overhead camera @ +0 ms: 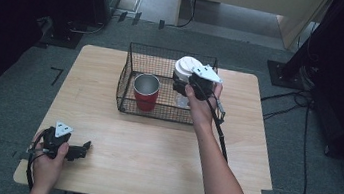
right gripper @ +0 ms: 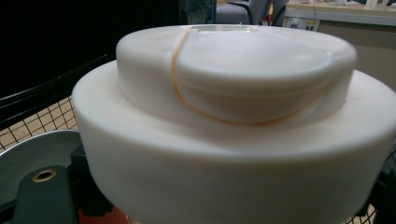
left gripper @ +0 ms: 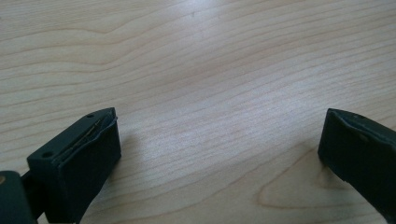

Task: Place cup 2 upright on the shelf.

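From the high view, your right gripper [overhead camera: 181, 84] hangs over the wire basket [overhead camera: 129, 79] at about one o'clock from the counter's centre, its fingers clamped on a clear bottle with a white cap [overhead camera: 187, 67], just right of the red cup [overhead camera: 146, 92] standing inside. The risk I'd judge here — the bottle's base clipping the basket's rim or knocking the cup over as you lower it, since the two sit close. Your left gripper [overhead camera: 83, 147] rests at seven o'clock on the pale wooden counter [overhead camera: 162, 156], well apart from the basket. Around the counter lie grey carpet, trailing cables and dark stands.

From the left gripper view, the fingers [left gripper: 88, 158] stand wide apart over bare wood grain [left gripper: 210, 84], nothing between them.

From the right gripper view, the white cap [right gripper: 233, 116] looms close, a thin orange band looped over its top, with the cup's grey rim [right gripper: 32, 154] just below at eight o'clock. The grip seems to sit low beneath the cap — a slip could let the bottle tilt against the mesh.
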Demonstrator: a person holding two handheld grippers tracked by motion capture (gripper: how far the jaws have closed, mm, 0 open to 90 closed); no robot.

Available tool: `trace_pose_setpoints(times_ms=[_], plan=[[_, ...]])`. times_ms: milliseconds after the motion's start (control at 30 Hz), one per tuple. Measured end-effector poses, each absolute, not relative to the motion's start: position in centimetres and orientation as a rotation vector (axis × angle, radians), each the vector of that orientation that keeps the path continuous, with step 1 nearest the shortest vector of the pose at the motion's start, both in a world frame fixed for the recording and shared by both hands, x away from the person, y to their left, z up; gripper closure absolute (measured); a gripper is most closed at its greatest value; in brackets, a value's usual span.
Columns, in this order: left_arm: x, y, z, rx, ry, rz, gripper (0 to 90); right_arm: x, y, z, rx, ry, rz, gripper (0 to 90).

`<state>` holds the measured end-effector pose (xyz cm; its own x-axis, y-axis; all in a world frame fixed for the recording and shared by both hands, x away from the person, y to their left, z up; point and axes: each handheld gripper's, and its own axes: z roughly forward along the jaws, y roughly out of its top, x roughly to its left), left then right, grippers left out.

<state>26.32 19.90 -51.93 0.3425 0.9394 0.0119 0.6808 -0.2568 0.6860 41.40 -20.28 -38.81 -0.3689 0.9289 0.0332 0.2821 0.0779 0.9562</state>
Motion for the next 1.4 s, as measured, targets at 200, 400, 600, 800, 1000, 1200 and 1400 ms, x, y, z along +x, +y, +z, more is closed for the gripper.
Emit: trace_pose_setpoints(times_ms=[200, 400, 600, 800, 1000, 1200, 1400], plan=[[26.3, 19.9, -51.9, 2.026, 1.41, 0.573, 0.0, 41.9, -20.0, -39.6, 1.224, 1.744, 1.29, 15.5], [26.3, 19.9, -51.9, 2.026, 1.41, 0.573, 0.0, 42.2, -19.8, -40.2, 1.228, 1.76, 1.275, 15.4], [26.3, 19.9, -51.9, 2.026, 1.41, 0.573, 0.0, 42.4, -19.5, -40.8, 1.229, 1.782, 1.269, 15.4], [26.3, 19.9, -51.9, 2.027, 1.408, 0.572, 0.0, 43.0, -19.4, -41.4, 1.247, 1.803, 1.255, 15.4], [26.3, 19.9, -51.9, 2.027, 1.408, 0.572, 0.0, 43.7, -19.9, -41.8, 1.288, 1.795, 1.254, 15.4], [26.3, 19.9, -51.9, 2.027, 1.408, 0.572, 0.0, 44.1, -20.1, -42.2, 1.312, 1.808, 1.258, 15.3], [26.3, 19.9, -51.9, 2.03, 1.407, 0.572, 0.0, 44.1, -19.8, -42.4, 1.309, 1.836, 1.229, 15.3]])
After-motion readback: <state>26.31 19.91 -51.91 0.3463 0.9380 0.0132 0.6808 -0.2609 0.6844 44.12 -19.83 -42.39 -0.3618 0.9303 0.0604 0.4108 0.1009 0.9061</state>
